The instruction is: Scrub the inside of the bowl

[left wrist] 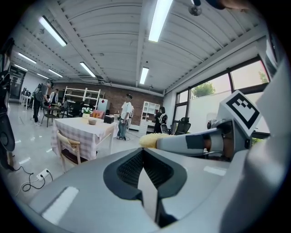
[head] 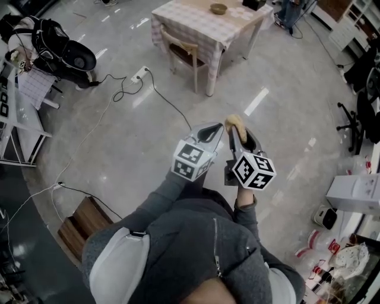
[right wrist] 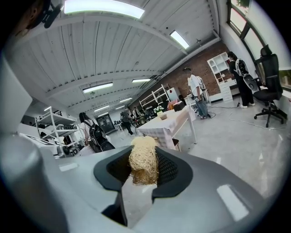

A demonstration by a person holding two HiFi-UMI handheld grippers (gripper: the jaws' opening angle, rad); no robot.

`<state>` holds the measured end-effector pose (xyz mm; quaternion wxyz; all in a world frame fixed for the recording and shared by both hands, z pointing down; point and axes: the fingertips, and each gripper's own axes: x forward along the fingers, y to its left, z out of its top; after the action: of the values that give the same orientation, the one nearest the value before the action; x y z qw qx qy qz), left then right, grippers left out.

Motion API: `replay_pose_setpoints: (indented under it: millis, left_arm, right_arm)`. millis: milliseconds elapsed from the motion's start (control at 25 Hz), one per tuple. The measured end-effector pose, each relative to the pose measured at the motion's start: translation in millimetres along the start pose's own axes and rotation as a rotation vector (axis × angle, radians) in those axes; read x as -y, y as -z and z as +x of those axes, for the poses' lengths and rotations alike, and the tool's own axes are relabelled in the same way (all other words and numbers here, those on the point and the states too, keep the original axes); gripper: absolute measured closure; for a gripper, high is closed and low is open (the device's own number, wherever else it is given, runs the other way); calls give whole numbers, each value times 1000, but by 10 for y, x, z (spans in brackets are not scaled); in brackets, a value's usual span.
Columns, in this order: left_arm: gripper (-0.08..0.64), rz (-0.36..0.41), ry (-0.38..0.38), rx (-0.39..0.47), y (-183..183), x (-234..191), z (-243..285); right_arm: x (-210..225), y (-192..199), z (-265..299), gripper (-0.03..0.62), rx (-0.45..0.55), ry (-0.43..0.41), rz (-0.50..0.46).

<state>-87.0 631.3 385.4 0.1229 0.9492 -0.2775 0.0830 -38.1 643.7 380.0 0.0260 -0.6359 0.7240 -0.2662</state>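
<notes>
- Clamping a straw-coloured fibrous scrubber (right wrist: 143, 160): that's the right gripper (right wrist: 143, 169). Its jaws are closed onto the wad, which stands proud of the pads.
- The grip looks mid-wad, with the top of the bundle poking past the jaw ends. Good, that free end is what should meet the bowl.
- Beside it, the left gripper (left wrist: 144, 166) has its jaws together with nothing between them. Both are held out in front of the person's chest, pointing only slightly down.
- Under both is polished floor. A cable (head: 160, 95) and power strip (head: 139, 73) trail across it between the person and the table.
- Ahead and well apart is the checked-cloth table (head: 202, 27), with a wooden chair (head: 181, 54) at its near side.
- On the tabletop, toward the far edge, the bowl (head: 218, 9) sits upright with nothing touching it. It's too small here to tell what's inside.
- My read: the step in hand is the approach, and scrubbing hasn't begun.
- To do it well, step clear of the cable and come in at a side free of the chair, so both grippers can reach over the rim.
- Open the left gripper on arrival and pin the bowl by its rim. A light bowl on cloth will likely skid or spin under scrubbing otherwise.
- Tip the right gripper down so fibre, not jaw tips, meets the inner wall. Work round the wall, then the bottom.
- Risk: the wad is soft and could drag out of the jaws under side load, so keep pressure moderate.
</notes>
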Motion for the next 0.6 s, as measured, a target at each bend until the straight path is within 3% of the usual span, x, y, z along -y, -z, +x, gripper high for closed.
replay_pose_setpoints:
  millis: [600]
  left_arm:
    - [551,-46,16,-1,-477,-695,942]
  right_arm:
    - [378,-632,988,468,-17,11,-7]
